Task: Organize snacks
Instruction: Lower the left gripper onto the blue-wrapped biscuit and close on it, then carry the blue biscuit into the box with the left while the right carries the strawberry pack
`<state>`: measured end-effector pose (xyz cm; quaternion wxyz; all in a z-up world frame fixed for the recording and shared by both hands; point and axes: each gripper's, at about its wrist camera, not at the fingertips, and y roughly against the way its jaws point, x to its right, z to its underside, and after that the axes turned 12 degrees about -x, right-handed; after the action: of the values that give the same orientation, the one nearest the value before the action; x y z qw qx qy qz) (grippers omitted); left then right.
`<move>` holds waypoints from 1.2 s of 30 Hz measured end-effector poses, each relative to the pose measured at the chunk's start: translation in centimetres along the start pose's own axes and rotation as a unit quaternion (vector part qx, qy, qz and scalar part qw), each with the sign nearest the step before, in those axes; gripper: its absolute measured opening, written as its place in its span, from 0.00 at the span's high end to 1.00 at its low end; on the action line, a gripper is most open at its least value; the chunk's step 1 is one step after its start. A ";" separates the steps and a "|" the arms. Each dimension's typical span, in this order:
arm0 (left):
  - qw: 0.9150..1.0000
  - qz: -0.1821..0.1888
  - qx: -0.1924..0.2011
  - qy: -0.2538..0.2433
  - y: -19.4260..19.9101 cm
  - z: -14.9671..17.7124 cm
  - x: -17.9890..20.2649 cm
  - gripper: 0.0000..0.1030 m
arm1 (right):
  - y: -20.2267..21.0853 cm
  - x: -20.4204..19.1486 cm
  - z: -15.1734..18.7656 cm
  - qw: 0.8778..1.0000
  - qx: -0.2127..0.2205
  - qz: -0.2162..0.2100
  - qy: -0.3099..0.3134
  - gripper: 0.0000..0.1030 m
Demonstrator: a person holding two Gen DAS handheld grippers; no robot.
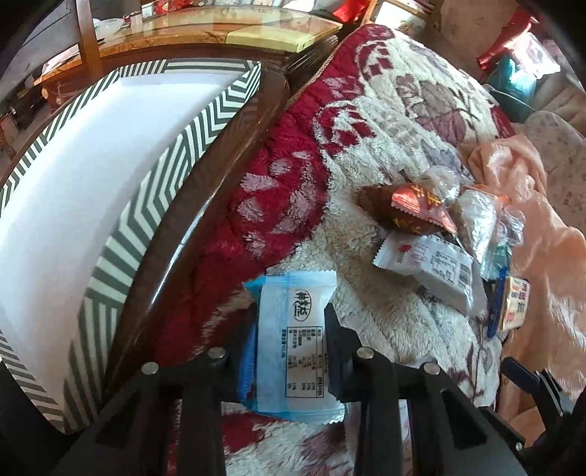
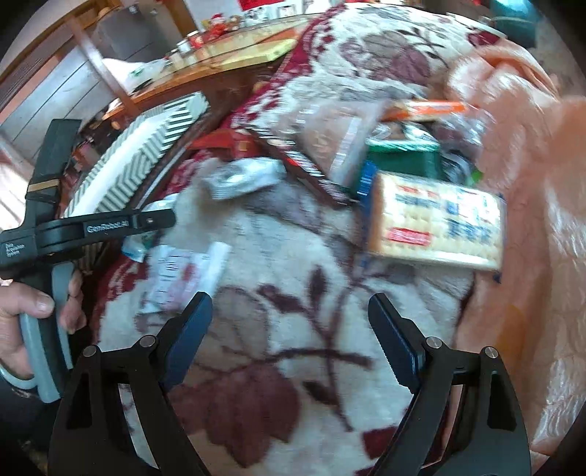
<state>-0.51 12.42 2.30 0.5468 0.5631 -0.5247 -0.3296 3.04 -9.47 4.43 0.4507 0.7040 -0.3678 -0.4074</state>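
Observation:
My left gripper (image 1: 291, 311) is shut on a blue and white snack packet (image 1: 293, 351), held upright over the fleece blanket beside the wooden rim. The chevron-striped box (image 1: 164, 175), white inside, lies to the left of it. More snacks are heaped to the right: a red-brown packet (image 1: 417, 212) and a white packet (image 1: 436, 271). In the blurred right wrist view my right gripper (image 2: 290, 298) stands open above bare blanket, nothing between its fingers. A yellow cracker pack (image 2: 436, 219) lies beyond it at the right, and the striped box (image 2: 146, 153) sits far left.
A floral red and cream blanket (image 1: 366, 121) covers the surface. Peach cloth (image 1: 542, 234) lies bunched at the right. A glass-topped wooden table (image 1: 219, 33) stands behind the box. A hand (image 2: 33, 307) grips the other tool's handle at the left edge.

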 end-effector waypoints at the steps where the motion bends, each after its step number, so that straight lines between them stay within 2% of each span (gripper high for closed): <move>1: 1.000 0.000 0.002 -0.004 0.2 0.1 0.1 0.67 | -0.1 -0.4 -0.1 1.000 -0.001 -0.003 0.006 0.15; 5: 1.000 -0.009 0.016 -0.013 1.4 0.5 -0.1 0.67 | -1.1 -3.4 -0.8 0.999 -0.011 -0.002 0.039 0.15; 11: 0.998 -0.029 0.049 -0.018 3.5 0.6 -0.6 0.67 | -2.9 -5.8 -1.8 0.998 -0.030 0.005 0.048 0.15; 19: 0.998 -0.031 0.058 -0.009 4.2 0.6 -1.7 0.67 | -4.2 -7.9 -2.3 0.996 -0.051 0.019 0.064 0.17; 22: 0.998 -0.033 0.059 -0.009 4.2 0.7 -2.0 0.67 | -4.9 -8.4 -2.4 0.994 -0.061 0.036 0.079 0.25; 24: 0.998 -0.033 0.060 -0.008 4.3 0.8 -2.2 0.67 | -5.0 -8.6 -2.4 0.993 -0.059 0.050 0.094 0.34; 26: 0.997 -0.037 0.063 -0.007 4.4 0.8 -2.5 0.67 | -4.7 -8.3 -2.5 0.991 -0.059 0.057 0.103 0.51; 27: 0.997 -0.038 0.064 -0.006 4.4 0.9 -2.7 0.67 | -4.5 -7.9 -2.6 0.992 -0.062 0.052 0.099 0.53; 29: 0.997 -0.035 0.065 -0.003 4.6 0.8 -3.0 0.67 | -4.0 -7.2 -2.8 0.993 -0.064 0.046 0.093 0.70; 36: 0.997 -0.036 0.074 0.004 5.4 0.8 -3.6 0.67 | -3.5 -7.0 -3.4 0.993 -0.063 0.014 0.097 0.73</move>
<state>-3.33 16.39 6.61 0.4934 0.6221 -0.5249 -0.3066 3.89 -1.05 3.78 0.5331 0.7054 -0.3055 -0.3534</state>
